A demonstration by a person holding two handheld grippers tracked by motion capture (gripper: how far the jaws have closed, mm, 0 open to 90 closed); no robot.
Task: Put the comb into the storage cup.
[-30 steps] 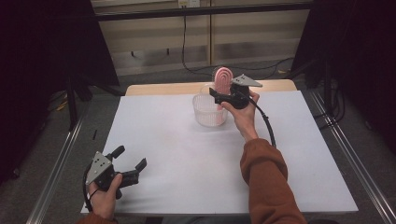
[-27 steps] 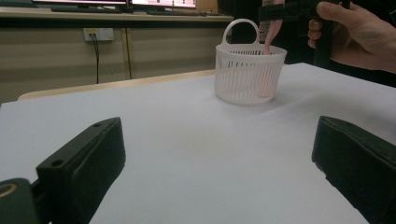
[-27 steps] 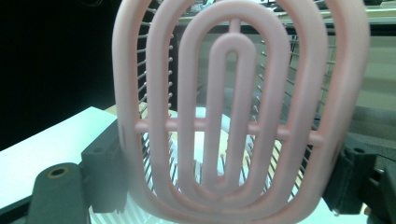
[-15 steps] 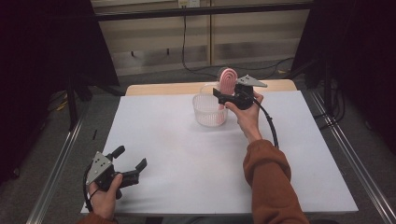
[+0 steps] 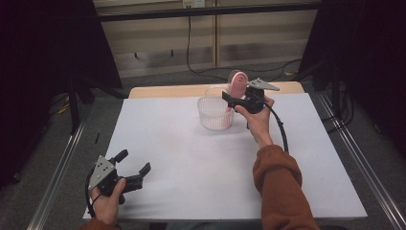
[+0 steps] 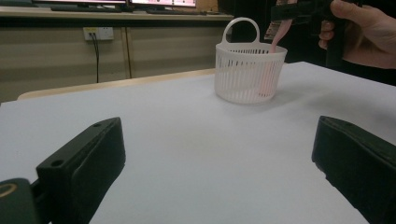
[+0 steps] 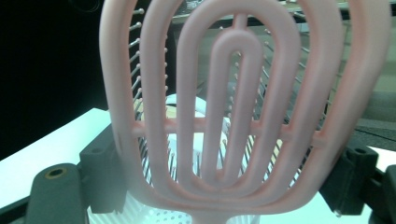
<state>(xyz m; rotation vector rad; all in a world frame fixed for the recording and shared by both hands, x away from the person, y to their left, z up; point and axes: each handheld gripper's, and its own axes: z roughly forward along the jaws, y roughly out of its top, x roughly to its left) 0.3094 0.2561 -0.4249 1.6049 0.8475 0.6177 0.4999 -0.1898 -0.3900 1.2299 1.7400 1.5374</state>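
High view sits above my side of the table (image 5: 191, 158), looking forward and down, fairly far. Left gripper view rides low near the table's near-left edge, looking across at the basket (image 6: 250, 74), well off. Right gripper view sits right against the brush (image 7: 238, 107), basket just behind. All three share the basket.

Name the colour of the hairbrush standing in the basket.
Pale pink hairbrush; clearest in the right gripper view.

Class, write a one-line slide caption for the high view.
Right hand-held gripper holds a pink hairbrush upright in a white basket; the left rests open.
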